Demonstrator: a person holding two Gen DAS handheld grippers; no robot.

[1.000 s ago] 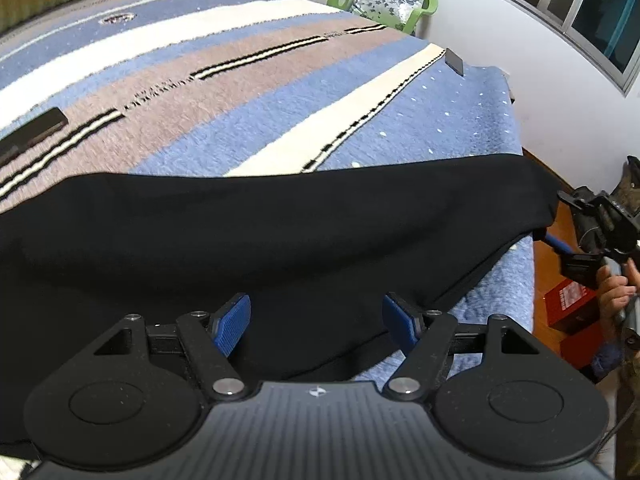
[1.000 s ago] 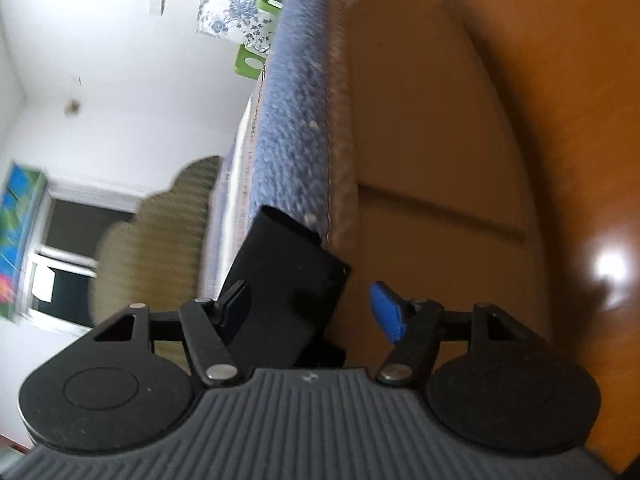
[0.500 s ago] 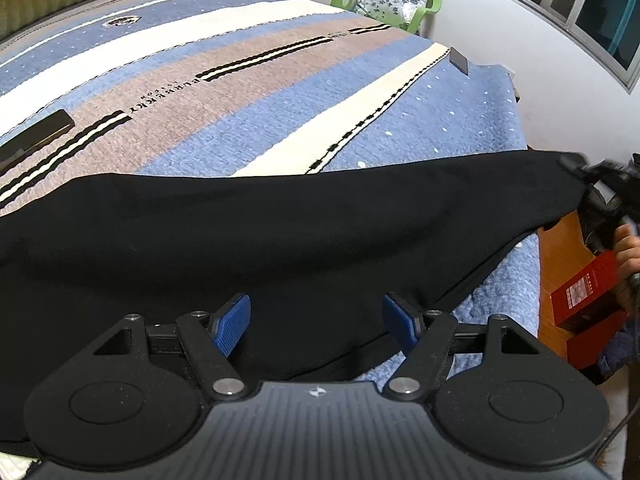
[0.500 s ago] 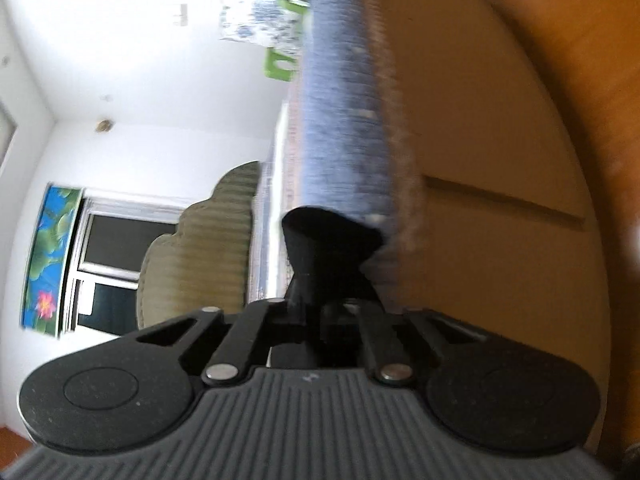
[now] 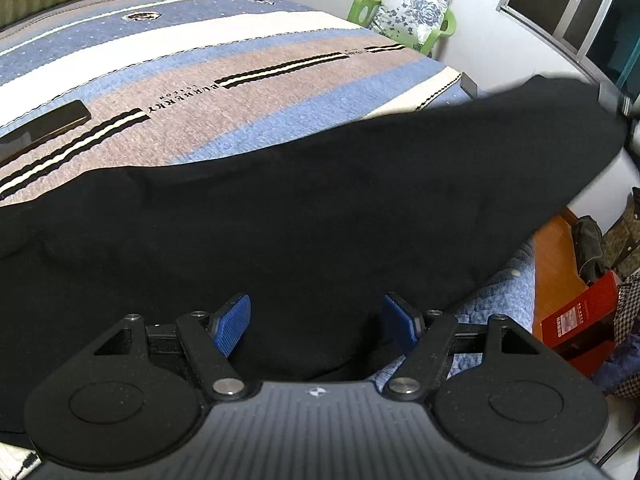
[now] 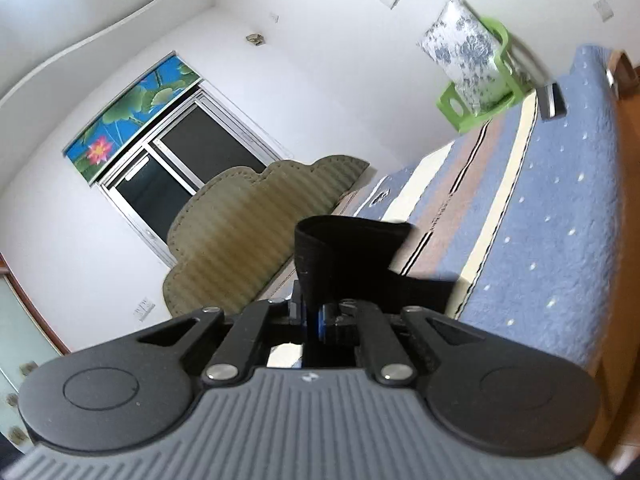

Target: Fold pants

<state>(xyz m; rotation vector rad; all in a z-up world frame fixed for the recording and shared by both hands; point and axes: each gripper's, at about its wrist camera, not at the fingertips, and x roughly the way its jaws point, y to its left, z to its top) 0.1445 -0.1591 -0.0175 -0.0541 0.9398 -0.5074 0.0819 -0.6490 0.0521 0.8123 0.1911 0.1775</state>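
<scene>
On the striped bed (image 5: 248, 92), our right gripper (image 6: 311, 320) is clamped on one end of the black pants (image 5: 320, 216), its jaws pressed together on a narrow fold of cloth at the edge, while that end rides in the air off the bed's far corner near the green chair (image 5: 360, 10). Our left gripper (image 5: 316, 326) hangs over the near part of the pants with its blue pads (image 5: 234, 324) spread wide and nothing between them; the dark cloth lies flat below them on the bed. The rest of the pants sprawls across the bed's near side, from the raised end down toward the bed's foot. We judge the weak point to be that single pinch: only a thin strip sits in the right jaws, and the weight of the hanging leg could drag it out if we swing it across quickly. With the left gripper holding nothing, the body of the pants is free to slide along the bed toward the lifted end, which would leave the fold crooked or bunched. The lifted leg could also sag and double on itself before it lands, and black cloth on black hides such creases from us. A dark flat object (image 5: 44, 122) lying on the bed beyond the pants might catch the fabric if it is carried that way.
</scene>
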